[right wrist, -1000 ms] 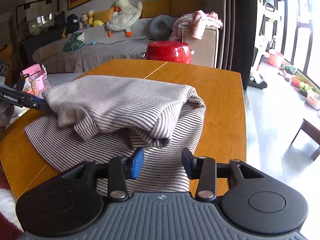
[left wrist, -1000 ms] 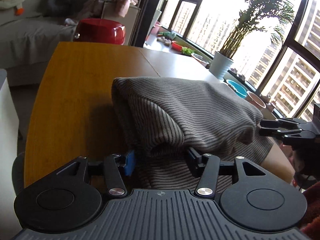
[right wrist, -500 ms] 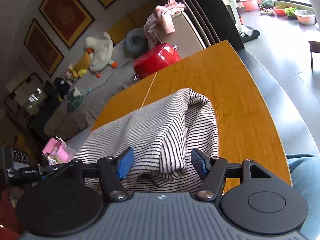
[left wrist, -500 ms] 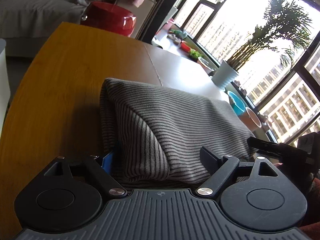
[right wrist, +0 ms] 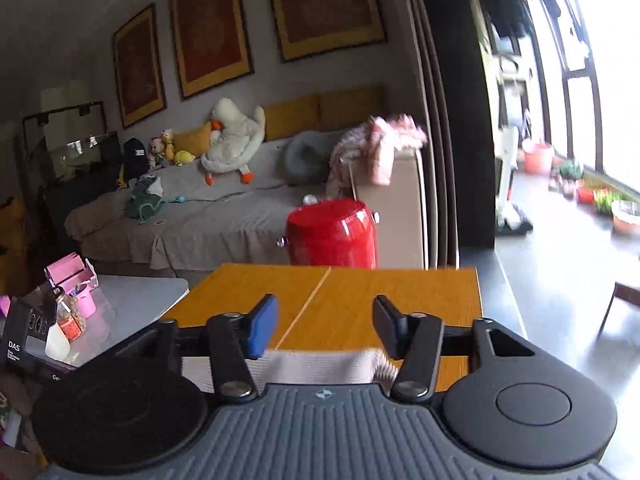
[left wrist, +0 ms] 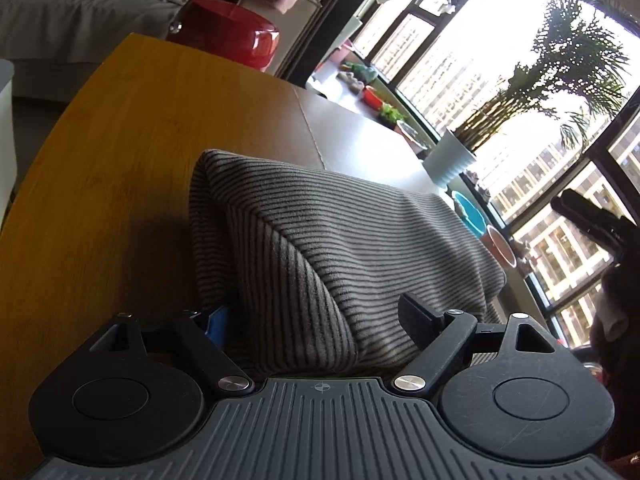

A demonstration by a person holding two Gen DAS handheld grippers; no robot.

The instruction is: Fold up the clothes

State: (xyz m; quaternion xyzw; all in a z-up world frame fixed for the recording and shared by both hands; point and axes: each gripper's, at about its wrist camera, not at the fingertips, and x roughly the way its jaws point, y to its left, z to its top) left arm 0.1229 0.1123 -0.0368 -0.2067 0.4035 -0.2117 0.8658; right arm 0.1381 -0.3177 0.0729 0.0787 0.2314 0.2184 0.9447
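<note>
Left wrist view: a wooden table [left wrist: 120, 160] with a seam down its middle fills the lower left, orange-brown near the camera and washed pale toward the window. A red pot [left wrist: 228, 36] sits at its far end, with a grey-covered sofa [left wrist: 72, 4] behind. To the right, tall windows [left wrist: 520, 80] give onto apartment blocks, and a potted palm [left wrist: 532, 92] stands in a pale pot on the sill. The striped garment [left wrist: 340, 248], grey with dark stripes, lies folded into a thick bundle on the table. The left gripper [left wrist: 316, 320] is low and level at the bundle's near edge, its jaws spread wide with the cloth lying between them, not clamped. The right gripper [left wrist: 592, 220] shows as dark fingers at the right edge, raised clear of the cloth.

Right wrist view: the camera faces the room, showing framed pictures [right wrist: 212, 28] on the wall and a plush duck [right wrist: 234, 136] on the sofa. The right gripper [right wrist: 324, 326] is held above the table, jaws apart and holding nothing. Only a strip of the garment shows below it.
</note>
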